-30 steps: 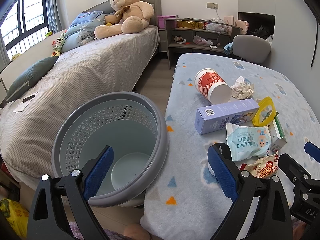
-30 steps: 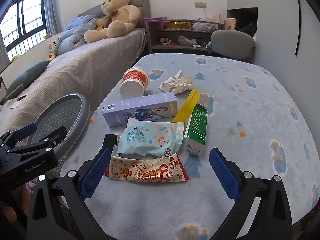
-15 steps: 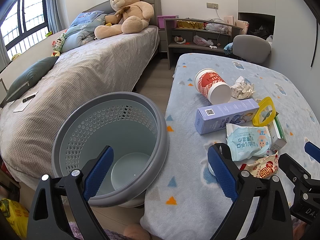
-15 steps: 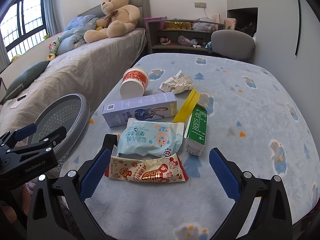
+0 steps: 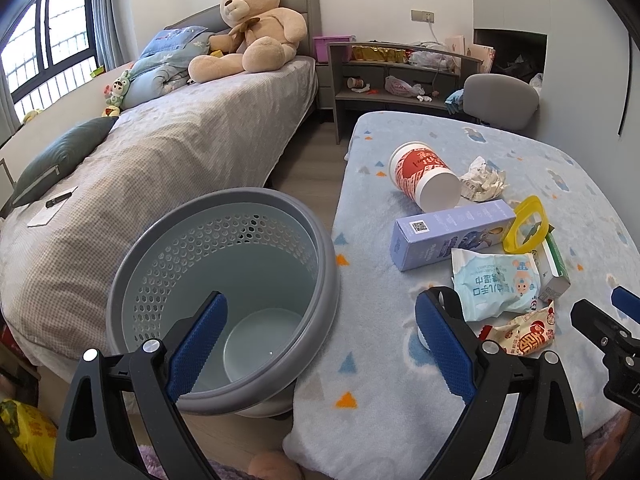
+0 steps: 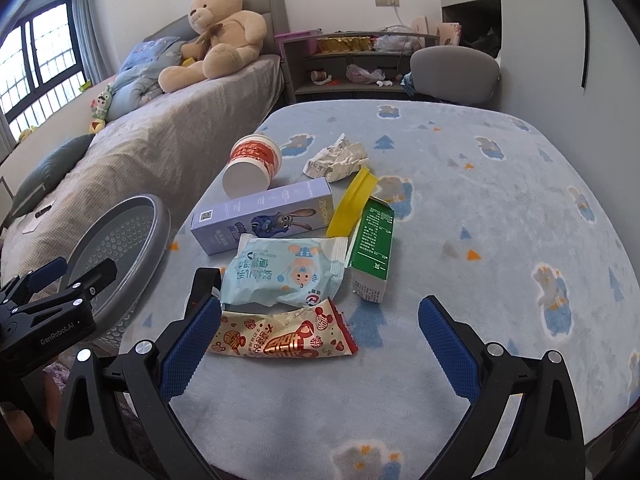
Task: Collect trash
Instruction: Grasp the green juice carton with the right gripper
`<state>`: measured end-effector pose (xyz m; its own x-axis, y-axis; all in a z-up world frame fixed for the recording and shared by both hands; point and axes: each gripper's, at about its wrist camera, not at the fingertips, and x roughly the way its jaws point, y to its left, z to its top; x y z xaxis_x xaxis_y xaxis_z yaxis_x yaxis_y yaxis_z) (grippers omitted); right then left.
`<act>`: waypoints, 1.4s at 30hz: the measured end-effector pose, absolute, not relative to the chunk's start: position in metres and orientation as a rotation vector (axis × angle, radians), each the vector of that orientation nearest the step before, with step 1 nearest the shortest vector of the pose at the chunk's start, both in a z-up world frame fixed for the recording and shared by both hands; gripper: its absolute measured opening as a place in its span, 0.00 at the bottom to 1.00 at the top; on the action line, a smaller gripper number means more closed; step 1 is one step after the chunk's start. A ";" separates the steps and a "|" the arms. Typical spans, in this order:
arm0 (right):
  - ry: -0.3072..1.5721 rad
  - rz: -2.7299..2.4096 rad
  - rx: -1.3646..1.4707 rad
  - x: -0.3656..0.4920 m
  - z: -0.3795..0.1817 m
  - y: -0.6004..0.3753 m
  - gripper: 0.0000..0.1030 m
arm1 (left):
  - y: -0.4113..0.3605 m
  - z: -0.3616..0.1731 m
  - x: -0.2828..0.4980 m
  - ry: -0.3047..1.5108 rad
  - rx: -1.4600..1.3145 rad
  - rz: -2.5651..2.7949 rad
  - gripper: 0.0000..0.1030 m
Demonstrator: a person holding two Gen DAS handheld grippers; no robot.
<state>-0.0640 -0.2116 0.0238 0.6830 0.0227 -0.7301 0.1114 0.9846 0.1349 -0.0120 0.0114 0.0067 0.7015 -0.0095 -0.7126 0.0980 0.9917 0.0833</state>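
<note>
Trash lies on a blue blanket-covered table (image 6: pixel 500 208): a red-and-white cup (image 6: pixel 250 164) on its side, crumpled paper (image 6: pixel 338 158), a purple box (image 6: pixel 262 220), a yellow ring (image 6: pixel 354 202), a green-and-white carton (image 6: pixel 372 250), a light-blue wipes pack (image 6: pixel 286 272) and a red-and-cream snack wrapper (image 6: pixel 284 336). A grey perforated bin (image 5: pixel 224 296) stands left of the table, empty. My left gripper (image 5: pixel 320 344) is open over the bin's rim and the table edge. My right gripper (image 6: pixel 320 340) is open, just before the snack wrapper.
A bed (image 5: pixel 160 160) with a teddy bear (image 5: pixel 248 28) lies left of the bin. A shelf unit (image 5: pixel 400 76) and a grey chair (image 5: pixel 500 96) stand behind the table. A yellow bag (image 5: pixel 24 436) sits on the floor at lower left.
</note>
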 end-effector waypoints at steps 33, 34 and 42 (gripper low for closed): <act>1.055 -0.079 0.239 0.026 -0.023 -0.261 0.47 | 0.011 -0.002 -0.007 0.829 0.087 -0.124 0.88; 1.060 -0.070 0.245 0.026 -0.024 -0.261 0.41 | 0.011 -0.003 -0.007 0.832 0.089 -0.124 0.88; 1.037 -0.040 0.255 0.015 -0.020 -0.260 0.28 | 0.010 -0.007 -0.005 0.842 0.091 -0.125 0.88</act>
